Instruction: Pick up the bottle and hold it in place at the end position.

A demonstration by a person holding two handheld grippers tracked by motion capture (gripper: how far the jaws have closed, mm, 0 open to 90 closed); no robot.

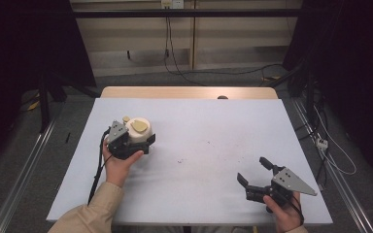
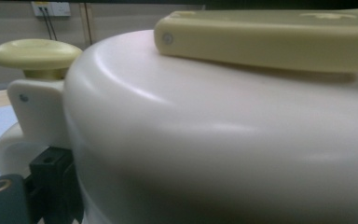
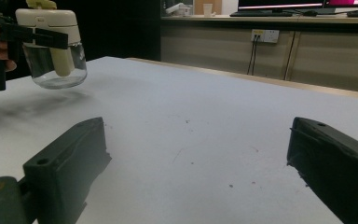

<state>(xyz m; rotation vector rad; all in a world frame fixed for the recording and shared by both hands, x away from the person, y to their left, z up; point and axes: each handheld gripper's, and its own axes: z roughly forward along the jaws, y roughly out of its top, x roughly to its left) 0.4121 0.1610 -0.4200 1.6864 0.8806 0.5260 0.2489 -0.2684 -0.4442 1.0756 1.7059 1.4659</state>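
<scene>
Already lifted: glass jar (image 3: 56,60) with cream lid (image 1: 138,130) clear of the white table (image 1: 199,165), clamped at the lid by the left gripper (image 1: 126,141). Nowhere set down yet. Right gripper (image 1: 255,175) idle, spread wide, low at near right. Dim room, wall sockets (image 3: 265,35), floor cables (image 1: 213,73).

I'm seeing the jar (image 1: 137,131) sitting at the counter's (image 1: 213,126) left side in my left gripper (image 1: 126,142), with my right gripper (image 1: 255,171) hovering well apart, near right.
</scene>
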